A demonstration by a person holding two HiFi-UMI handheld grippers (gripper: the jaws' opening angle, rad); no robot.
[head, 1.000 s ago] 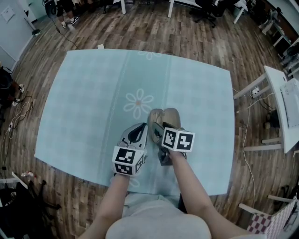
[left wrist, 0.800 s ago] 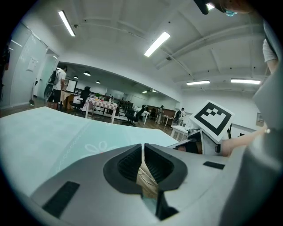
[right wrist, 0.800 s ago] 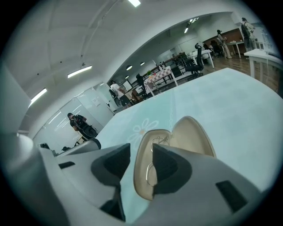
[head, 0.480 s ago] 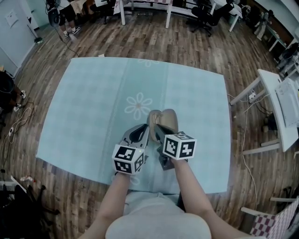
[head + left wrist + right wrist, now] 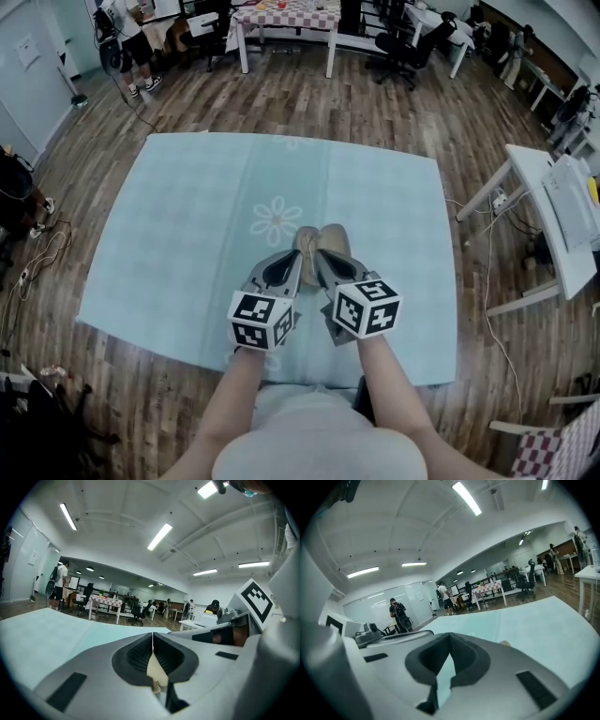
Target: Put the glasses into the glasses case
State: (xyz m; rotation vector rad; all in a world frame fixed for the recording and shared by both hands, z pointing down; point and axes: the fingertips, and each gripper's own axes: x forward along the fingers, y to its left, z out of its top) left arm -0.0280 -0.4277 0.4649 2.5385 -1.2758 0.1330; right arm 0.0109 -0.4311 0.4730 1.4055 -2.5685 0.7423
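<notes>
Tan glasses case (image 5: 328, 240) toward the near side of the light-blue tablecloth (image 5: 187, 234), just right of and nearer than a printed daisy (image 5: 276, 218). Left gripper (image 5: 294, 261) at the case's near-left end, jaws closed to a hairline at the tips, with tan case material caught in the gap behind them. Right gripper (image 5: 324, 262) close alongside on the right, jaws fully together with nothing between. Through its gap only blue cloth, and a sliver of the case peeking past its right jaw on the far side.
</notes>
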